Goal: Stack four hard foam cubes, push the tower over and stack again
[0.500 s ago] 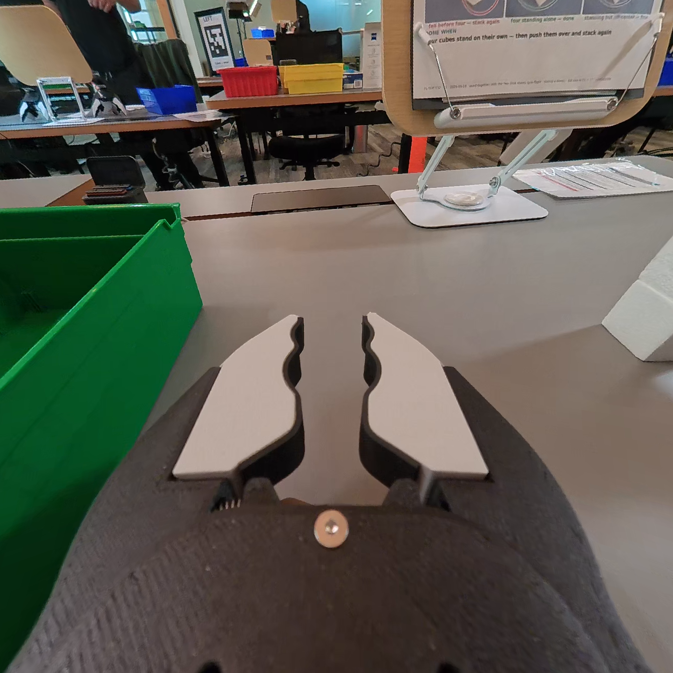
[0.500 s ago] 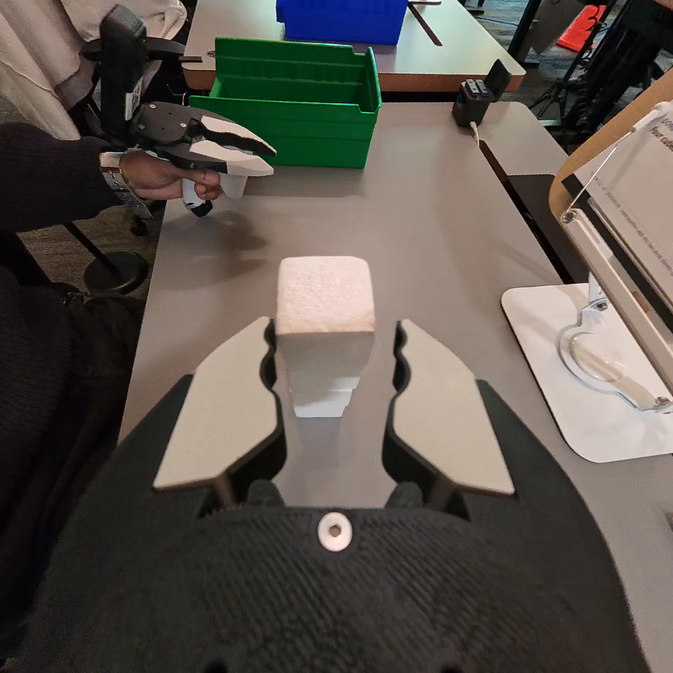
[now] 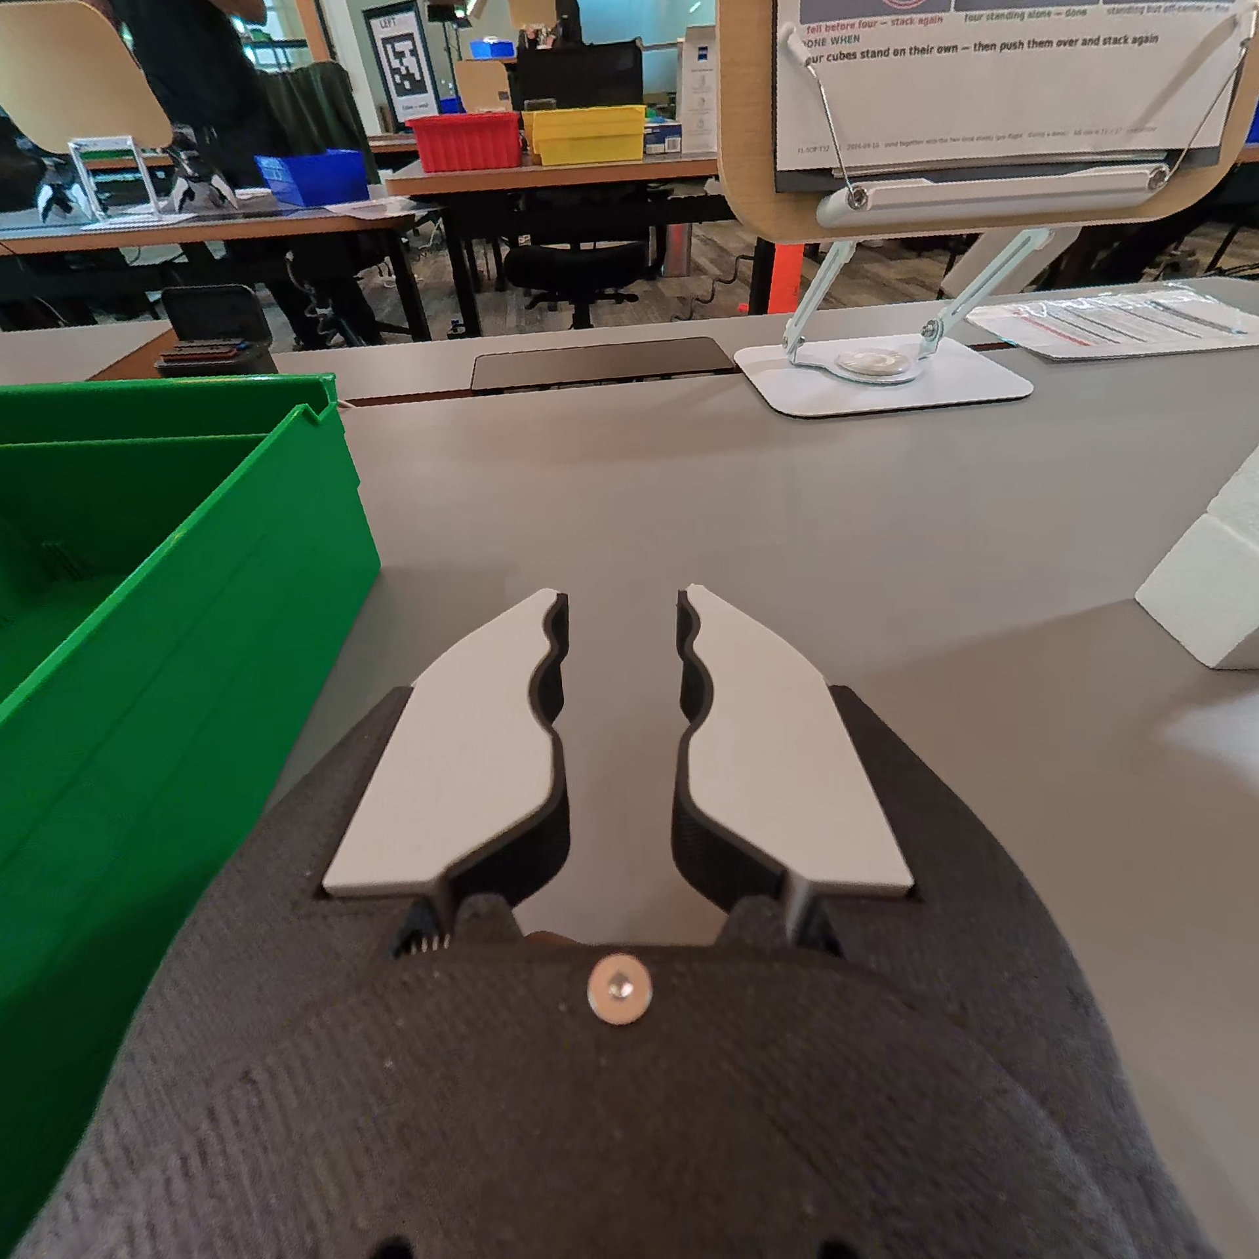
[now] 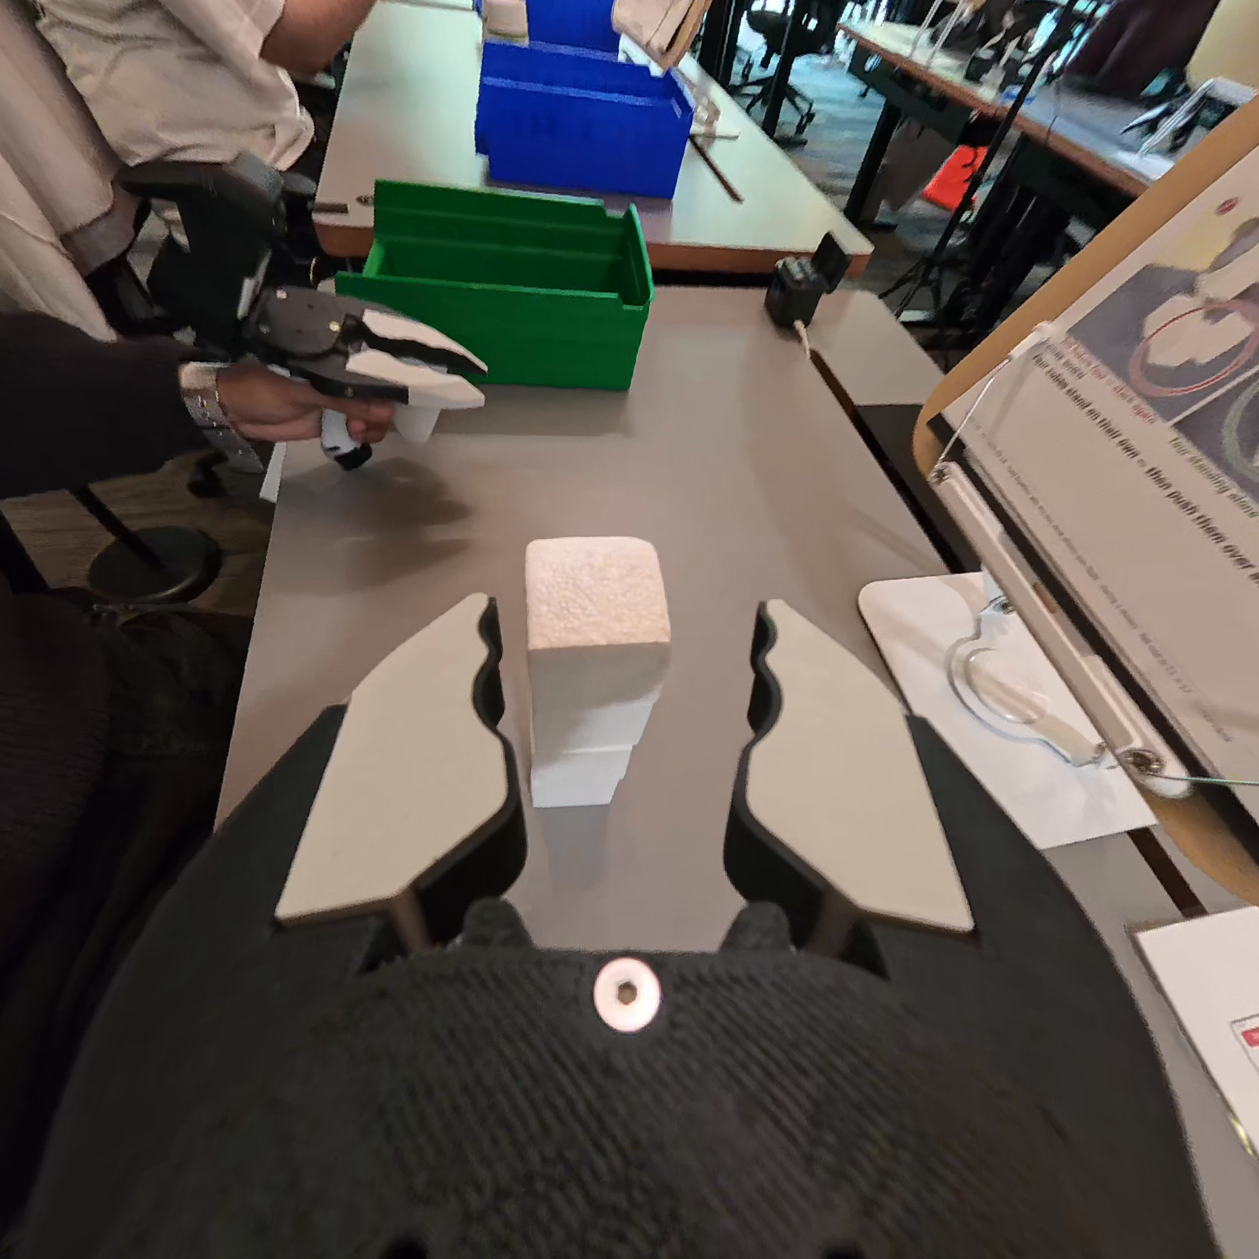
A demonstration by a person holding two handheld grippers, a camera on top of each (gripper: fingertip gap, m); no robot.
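A stack of white foam cubes point(image 4: 593, 654) stands on the grey table point(image 4: 715, 477). My right gripper point(image 4: 625, 603) is open, with its fingers on either side of the top cube and a gap on each side, touching nothing. My left gripper point(image 3: 620, 593) is open and empty, low over the table next to the green bin point(image 3: 170, 613). It also shows in the right wrist view point(image 4: 409, 368), held by a hand in front of the bin point(image 4: 504, 320). The stack shows at the right edge of the left wrist view point(image 3: 1213, 593).
A document stand on a white base point(image 4: 954, 681) stands to the right of the stack. A small black box point(image 4: 804, 286) sits at the table's far edge. A blue bin point(image 4: 579, 129) is on the table behind. A person point(image 4: 170, 75) sits at far left. The left gripper's tips are roughly 35 cm from the right gripper's.
My right gripper has drawn back and tilted up from the stack, and its jaws stand a little wider. The left gripper has barely moved.
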